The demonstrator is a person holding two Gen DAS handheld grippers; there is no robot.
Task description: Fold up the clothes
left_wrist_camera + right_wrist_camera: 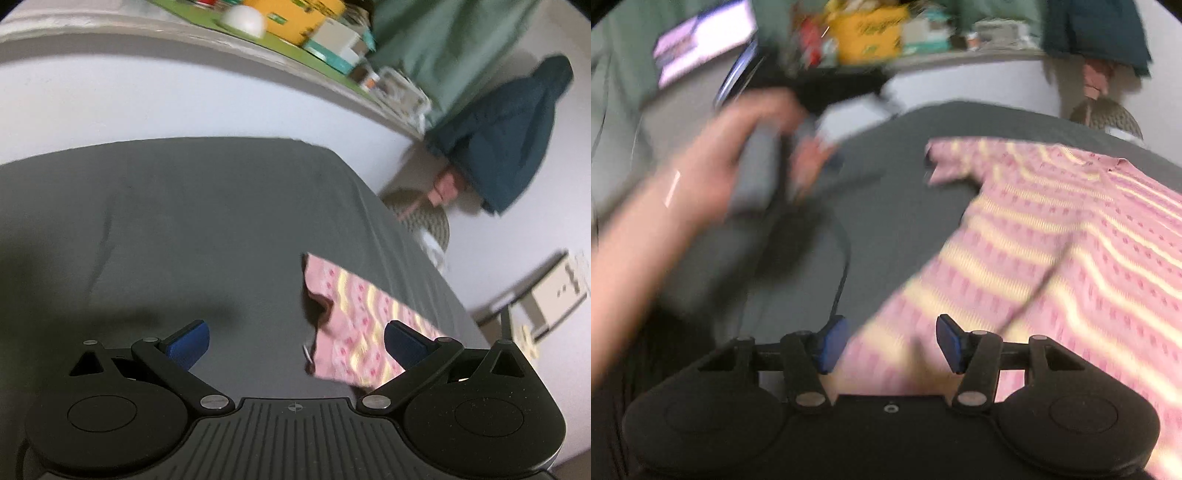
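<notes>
Right wrist view: pink-and-yellow striped knit shirt (1071, 236) is lying spread on the grey sheet (897, 206), one short sleeve (951, 162) sticking out flat. Right gripper (892, 345) is hovering at the hem, pads apart, nothing between them. Left gripper (295, 343) is also gaping wide over bare sheet, sleeve edge beside its right pad. The hand (738, 162) carrying it is blurring badly. Risk: fast motion could be causing a pinch that catches sheet with knit, dragging the layout crooked.
</notes>
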